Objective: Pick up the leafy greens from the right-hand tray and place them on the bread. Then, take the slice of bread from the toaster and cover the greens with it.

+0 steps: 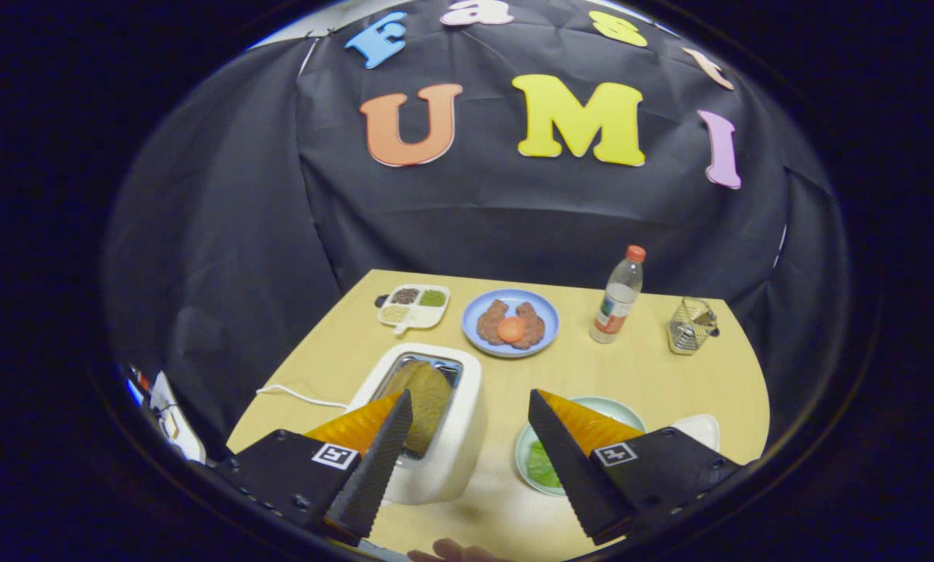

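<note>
1. Gripper view: the gripper (470, 406) is held above the near edge of a wooden table (654, 375); its fingers stand wide apart with nothing between them.
2. A white toaster (451, 445) sits behind the left finger, with a slice of bread (429, 394) upright in its slot. A white cord (299, 396) runs left from it.
3. Behind the right finger is a pale green plate (619, 407) holding leafy greens (542, 466). A white dish (701, 429) lies just right of the plate.
4. Farther back, left to right: a divided tray of seeds (413, 305), a blue plate (510, 322) with two brown patties and an orange round piece between them, a clear bottle with an orange cap (619, 297), and a wire basket (691, 325).
5. A fingertip (455, 551) shows at the near edge, between the fingers.
</note>
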`<state>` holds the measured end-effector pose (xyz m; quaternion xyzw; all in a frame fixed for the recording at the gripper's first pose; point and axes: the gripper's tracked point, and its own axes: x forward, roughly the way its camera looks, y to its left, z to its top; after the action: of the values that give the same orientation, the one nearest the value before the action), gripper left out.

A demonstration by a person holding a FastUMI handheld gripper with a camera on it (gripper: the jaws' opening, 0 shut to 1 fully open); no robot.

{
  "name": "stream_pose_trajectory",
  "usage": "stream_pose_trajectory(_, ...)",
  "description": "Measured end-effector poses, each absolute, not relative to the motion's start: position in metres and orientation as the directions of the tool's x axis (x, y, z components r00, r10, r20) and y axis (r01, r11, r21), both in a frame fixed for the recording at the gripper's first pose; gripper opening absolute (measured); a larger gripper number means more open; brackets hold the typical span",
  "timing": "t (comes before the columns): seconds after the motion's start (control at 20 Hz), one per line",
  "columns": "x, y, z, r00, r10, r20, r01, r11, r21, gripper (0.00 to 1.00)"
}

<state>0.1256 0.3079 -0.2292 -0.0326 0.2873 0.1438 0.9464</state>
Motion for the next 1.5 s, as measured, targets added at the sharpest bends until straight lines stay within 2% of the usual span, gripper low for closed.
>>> stream_pose_trajectory(0.15, 0.127, 0.341, -0.238, 0.775, 0.261, -0.575, -0.312, 0.95, 0.01, 0.94)
stream_pose_trajectory(0.3, 0.134, 0.358, -0.253, 0.761, 0.213, -0.612, -0.273, 0.962, -0.005, 0.94)
stream_pose_trajectory(0.55, 0.145, 0.358, -0.28, 0.722, 0.073, -0.688, -0.161, 0.985, -0.064, 0.81)
stream_pose_trajectory(0.7, 0.151, 0.346, -0.288, 0.709, -0.02, -0.705, -0.093, 0.988, -0.122, 0.62)
stream_pose_trajectory(0.8, 0.151, 0.336, -0.292, 0.689, -0.079, -0.72, -0.043, 0.988, -0.15, 0.43)
stream_pose_trajectory(0.95, 0.15, 0.338, -0.295, 0.661, -0.074, -0.747, -0.031, 0.992, -0.125, 0.19)
stream_pose_trajectory(1.0, 0.147, 0.337, -0.293, 0.656, -0.071, -0.752, -0.034, 0.992, -0.123, 0.19)
stream_pose_trajectory(1.05, 0.146, 0.336, -0.29, 0.655, -0.064, -0.753, -0.036, 0.993, -0.116, 0.15)
stream_pose_trajectory(1.5, 0.127, 0.324, -0.208, 0.71, 0.083, -0.699, -0.07, 0.996, 0.047, 0.15)
